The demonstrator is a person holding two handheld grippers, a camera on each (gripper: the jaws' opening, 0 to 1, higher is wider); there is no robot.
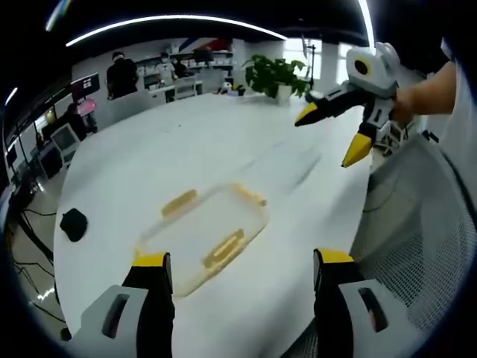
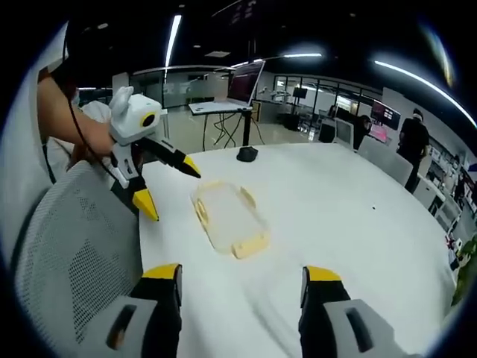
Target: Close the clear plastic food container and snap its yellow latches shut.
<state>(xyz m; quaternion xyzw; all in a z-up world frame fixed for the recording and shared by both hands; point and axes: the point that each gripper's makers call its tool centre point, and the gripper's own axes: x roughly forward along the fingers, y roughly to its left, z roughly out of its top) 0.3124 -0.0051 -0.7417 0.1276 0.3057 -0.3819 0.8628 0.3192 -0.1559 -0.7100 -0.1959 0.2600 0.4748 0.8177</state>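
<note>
Both grippers, left gripper (image 1: pixel 242 287) and right gripper (image 2: pixel 242 298), spread and empty above white table (image 1: pixel 223 149); clear container (image 1: pixel 203 235) untouched, yellow latches (image 1: pixel 223 248) not yet snapped.

Bright ceiling strips, blurred fisheye edges

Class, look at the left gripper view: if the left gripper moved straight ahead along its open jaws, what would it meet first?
Most likely the clear plastic food container, lying on the white table just ahead of the left gripper. Its near yellow latch looks closest, though depth is hard to judge.
</note>
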